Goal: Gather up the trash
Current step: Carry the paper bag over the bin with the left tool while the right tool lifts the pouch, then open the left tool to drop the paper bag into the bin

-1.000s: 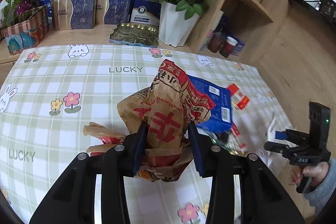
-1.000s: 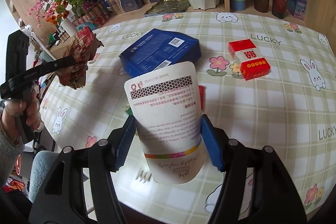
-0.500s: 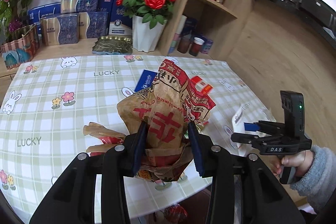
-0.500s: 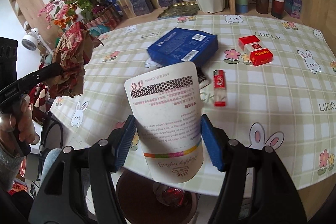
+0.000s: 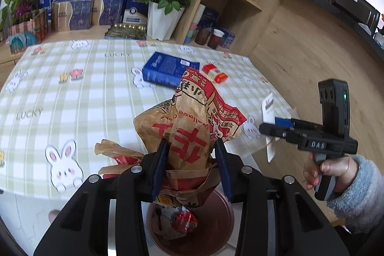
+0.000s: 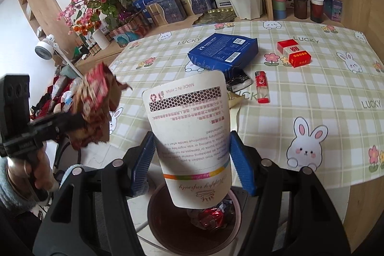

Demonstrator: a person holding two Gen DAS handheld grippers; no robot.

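Note:
My left gripper (image 5: 190,164) is shut on a crumpled brown and red paper bag (image 5: 189,121), held past the table's near edge above a dark red bin (image 5: 216,229) with red wrappers inside. My right gripper (image 6: 192,155) is shut on a white stand-up pouch (image 6: 192,133) with printed text, also over the bin (image 6: 168,227). In the left wrist view the right gripper (image 5: 271,128) shows at the right with the pouch (image 5: 270,109) and a hand in a grey sleeve. The right wrist view has the left gripper and paper bag (image 6: 96,100) at the left.
On the green checked tablecloth (image 6: 312,92) lie a blue box (image 6: 223,52), a red cigarette pack (image 6: 294,53), a red lighter (image 6: 261,86) and a dark wrapper (image 6: 237,83). A white pot of red roses (image 5: 163,16), boxes and wooden shelves stand behind the table.
Both grippers have drawn back from over the table to beyond its near edge, carrying the paper bag and the pouch. The dark red bin has come into view below them.

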